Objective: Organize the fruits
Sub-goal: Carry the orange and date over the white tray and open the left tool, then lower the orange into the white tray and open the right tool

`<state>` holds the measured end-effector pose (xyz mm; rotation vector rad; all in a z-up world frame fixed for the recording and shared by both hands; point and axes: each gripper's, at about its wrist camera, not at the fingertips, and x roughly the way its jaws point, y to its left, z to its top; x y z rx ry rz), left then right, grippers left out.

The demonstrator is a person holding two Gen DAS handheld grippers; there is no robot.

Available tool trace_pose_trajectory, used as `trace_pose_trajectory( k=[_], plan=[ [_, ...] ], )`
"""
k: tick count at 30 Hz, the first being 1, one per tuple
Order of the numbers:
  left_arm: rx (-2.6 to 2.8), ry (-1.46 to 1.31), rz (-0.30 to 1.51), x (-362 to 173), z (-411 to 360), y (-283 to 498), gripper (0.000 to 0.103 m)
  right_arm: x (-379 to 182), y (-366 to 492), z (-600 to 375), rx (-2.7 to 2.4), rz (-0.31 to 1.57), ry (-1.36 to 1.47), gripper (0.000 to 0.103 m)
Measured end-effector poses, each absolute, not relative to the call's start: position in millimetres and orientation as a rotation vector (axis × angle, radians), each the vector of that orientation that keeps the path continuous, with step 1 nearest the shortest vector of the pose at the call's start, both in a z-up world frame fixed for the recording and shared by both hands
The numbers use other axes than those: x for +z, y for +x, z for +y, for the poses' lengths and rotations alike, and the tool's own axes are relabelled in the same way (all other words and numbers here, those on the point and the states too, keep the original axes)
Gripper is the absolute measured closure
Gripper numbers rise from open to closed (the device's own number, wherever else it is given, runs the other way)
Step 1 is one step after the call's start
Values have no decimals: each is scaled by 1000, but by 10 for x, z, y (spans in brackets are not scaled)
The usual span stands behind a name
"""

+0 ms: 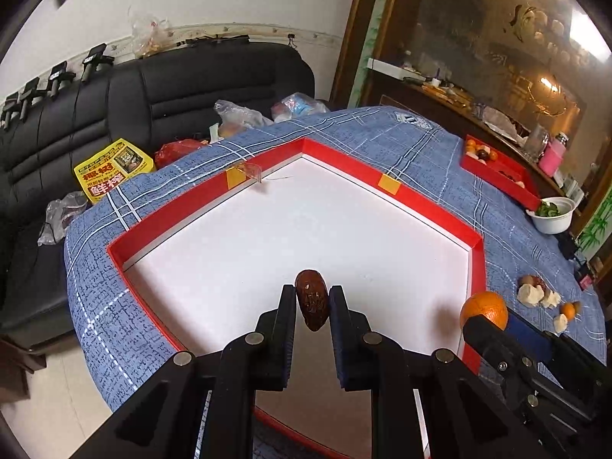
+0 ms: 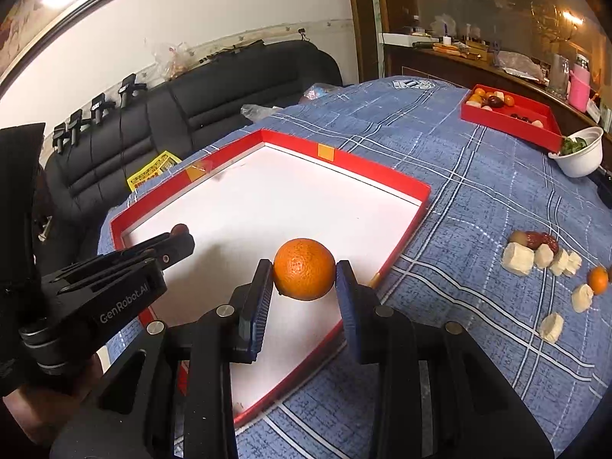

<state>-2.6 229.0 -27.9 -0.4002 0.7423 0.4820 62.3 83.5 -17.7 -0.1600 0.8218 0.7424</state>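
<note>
- Clamped between the black fingers of the left gripper (image 1: pixel 313 298), a wrinkled dark-brown date (image 1: pixel 313 300) hangs above the white floor of a large red-walled shallow cardboard tray (image 1: pixel 164 214).
- Pinched between the blue pads of the right gripper (image 2: pixel 305 269), a round orange fruit (image 2: pixel 305 269) sits above the near right part of the same tray, close to its right wall.
- Both grippers hold fruit over the tray floor, which lies bare beneath them; the tray rests on a blue checked tablecloth (image 2: pixel 478 191).
- Only the right wrist view shows the left tool from the side, with a hand (image 2: pixel 46 394) on its handle; the date is barely visible there at the tips.
- Loose fruit remains on the cloth right of the tray: pale cream chunks (image 2: pixel 518 258), red dates and a small orange, all well apart from the tray.
- A smaller red tray of mixed fruit (image 2: pixel 508 114) and a white bowl with greens (image 2: pixel 581 153) stand at the far right edge.
- A yellow printed packet (image 1: pixel 114 168) on the black sofa (image 1: pixel 153 88) shows plainly only in the left wrist view.
</note>
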Motion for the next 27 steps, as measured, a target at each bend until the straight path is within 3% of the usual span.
trace_pose_trajectory(
  k=[9, 11, 13, 16, 19, 27],
  plan=[
    [507, -399, 779, -311, 2296, 32, 86, -273, 710, 896, 728, 864, -176, 69],
    [523, -402, 788, -303, 2297, 20, 81, -310, 722, 921, 730, 892, -190, 69],
    [550, -394, 796, -288, 2296, -9, 57, -325, 703, 930, 725, 898, -207, 69],
    [597, -374, 755, -213, 2258, -102, 39, -299, 659, 894, 721, 884, -214, 65],
    [624, -337, 717, -117, 2168, -174, 35, -211, 594, 799, 725, 851, -203, 47],
    [588, -254, 675, 79, 1779, -190, 31, 13, 442, 330, 691, 781, -179, 43]
  ],
)
